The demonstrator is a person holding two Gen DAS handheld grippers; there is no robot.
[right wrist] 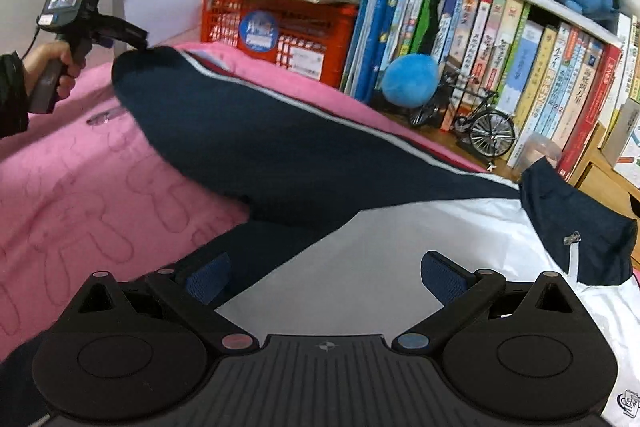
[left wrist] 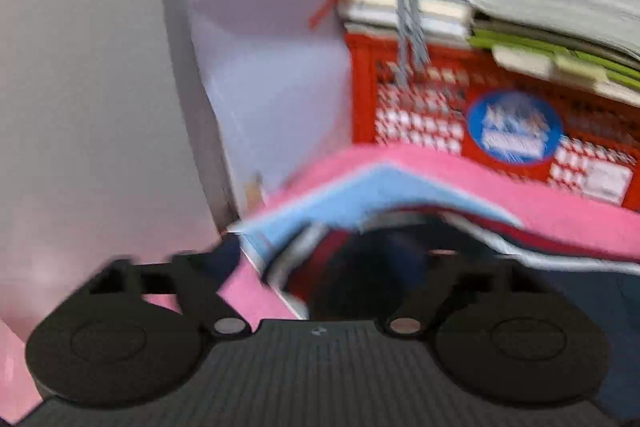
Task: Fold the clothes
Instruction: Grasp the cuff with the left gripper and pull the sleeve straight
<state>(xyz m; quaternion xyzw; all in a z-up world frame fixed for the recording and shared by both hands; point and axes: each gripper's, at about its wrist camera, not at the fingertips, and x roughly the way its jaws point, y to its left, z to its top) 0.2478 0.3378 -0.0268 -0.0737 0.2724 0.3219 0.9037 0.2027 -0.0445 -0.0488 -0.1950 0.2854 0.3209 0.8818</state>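
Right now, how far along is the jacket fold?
Done: one navy sleeve looks laid across the jacket on the pink quilt. In hand: nothing clearly gripped; the right gripper hovers open over the white panel, and the left gripper sits at the sleeve's far end with jaws apart. Left: the other sleeve and the body folds.

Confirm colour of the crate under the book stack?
Red crate with a round blue sticker on its front; clearest in the right wrist view.
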